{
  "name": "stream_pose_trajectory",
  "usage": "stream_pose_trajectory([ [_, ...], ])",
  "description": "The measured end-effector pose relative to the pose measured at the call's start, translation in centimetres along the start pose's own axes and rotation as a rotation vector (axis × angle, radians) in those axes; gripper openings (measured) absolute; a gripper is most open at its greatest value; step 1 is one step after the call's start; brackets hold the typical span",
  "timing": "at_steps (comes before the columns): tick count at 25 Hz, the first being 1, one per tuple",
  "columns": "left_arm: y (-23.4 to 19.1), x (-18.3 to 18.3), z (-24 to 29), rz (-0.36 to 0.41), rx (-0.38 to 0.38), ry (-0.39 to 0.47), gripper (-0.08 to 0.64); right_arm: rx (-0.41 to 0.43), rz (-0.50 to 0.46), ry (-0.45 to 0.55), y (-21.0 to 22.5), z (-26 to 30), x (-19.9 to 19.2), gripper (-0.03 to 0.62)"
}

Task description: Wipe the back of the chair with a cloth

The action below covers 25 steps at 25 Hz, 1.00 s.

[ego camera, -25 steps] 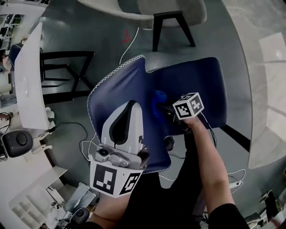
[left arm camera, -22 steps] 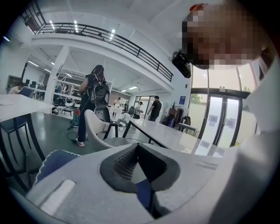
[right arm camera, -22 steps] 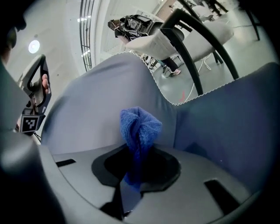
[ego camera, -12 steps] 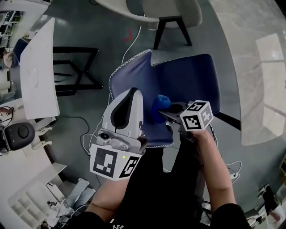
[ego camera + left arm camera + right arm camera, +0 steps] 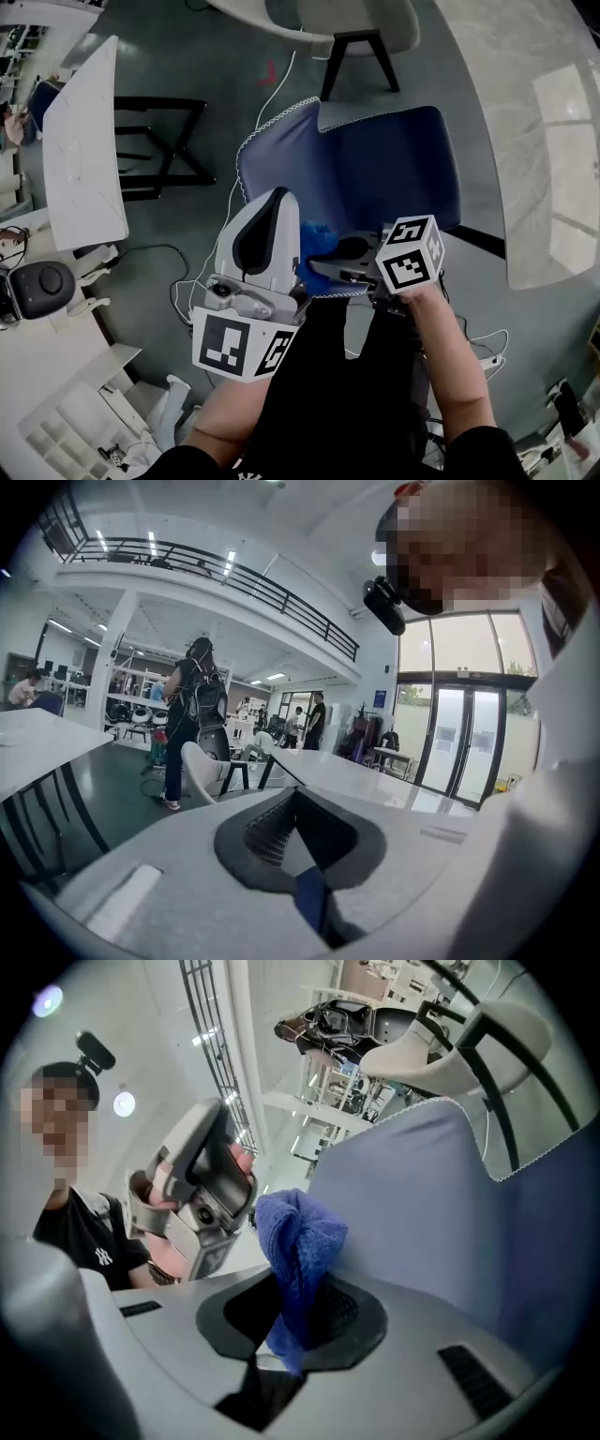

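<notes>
The left hand-held gripper [image 5: 295, 808] is closed with nothing in it. The right hand-held gripper [image 5: 300, 1309] squeezes the blue cloth [image 5: 296, 1232], which is bunched up right by the near edge of the blue chair [image 5: 384, 169].

Grey floor [image 5: 187, 56], white tables [image 5: 80, 141], mezzanine railing [image 5: 234, 571].

In the head view the cloth [image 5: 317, 232] is largely hidden behind the left gripper [image 5: 278, 199] and the right gripper [image 5: 321, 264], by which the near edge of the chair [image 5: 375, 169] is also covered. The far grey chair [image 5: 361, 19] is cut off at the top edge.
</notes>
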State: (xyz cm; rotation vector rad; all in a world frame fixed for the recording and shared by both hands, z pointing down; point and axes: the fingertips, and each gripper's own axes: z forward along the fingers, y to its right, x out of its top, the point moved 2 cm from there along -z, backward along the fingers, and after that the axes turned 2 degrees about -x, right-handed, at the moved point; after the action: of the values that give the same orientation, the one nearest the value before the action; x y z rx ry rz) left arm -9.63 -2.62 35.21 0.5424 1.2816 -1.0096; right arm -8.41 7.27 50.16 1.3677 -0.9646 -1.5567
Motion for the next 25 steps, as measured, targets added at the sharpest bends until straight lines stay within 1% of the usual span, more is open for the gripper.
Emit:
stream_pose_trajectory([
  [2, -0.3, -0.8, 0.2, -0.004, 0.003, -0.004, 0.008, -0.059, -0.022, -0.055, 2.3, 1.4, -1.5, 0.077],
  [3, -0.5, -1.3, 0.4, -0.006, 0.005, -0.006, 0.008, -0.073, -0.022, -0.065, 3.5, 2.0, -2.2, 0.077],
  [4, -0.7, -1.8, 0.6, -0.008, 0.005, -0.007, 0.008, -0.064, -0.011, -0.058, 4.4, 2.3, -2.6, 0.077],
  [6, -0.9, -2.9, 1.1, -0.013, 0.001, -0.009, 0.008, -0.016, 0.012, -0.018, 5.7, 2.3, -3.0, 0.078],
  [8, -1.0, -3.8, 1.5, -0.017, -0.005, -0.011, 0.008, 0.008, 0.006, 0.003, 7.1, 2.1, -3.5, 0.079],
  [11, -1.0, -5.0, 2.2, -0.022, -0.013, -0.011, 0.008, 0.026, 0.000, 0.007, 9.3, 1.8, -4.5, 0.081],
  [17, -0.7, -7.5, 4.3, -0.029, -0.041, -0.031, 0.008, 0.003, -0.022, -0.023, 13.4, 1.5, -5.9, 0.082],
  [21, -0.6, -9.3, 5.4, -0.025, -0.042, -0.060, 0.008, -0.013, -0.038, -0.032, 15.7, 1.3, -6.8, 0.083],
  [25, -0.3, -10.9, 6.4, -0.030, -0.040, -0.079, 0.008, 0.006, -0.034, -0.018, 17.8, 1.2, -7.7, 0.084],
])
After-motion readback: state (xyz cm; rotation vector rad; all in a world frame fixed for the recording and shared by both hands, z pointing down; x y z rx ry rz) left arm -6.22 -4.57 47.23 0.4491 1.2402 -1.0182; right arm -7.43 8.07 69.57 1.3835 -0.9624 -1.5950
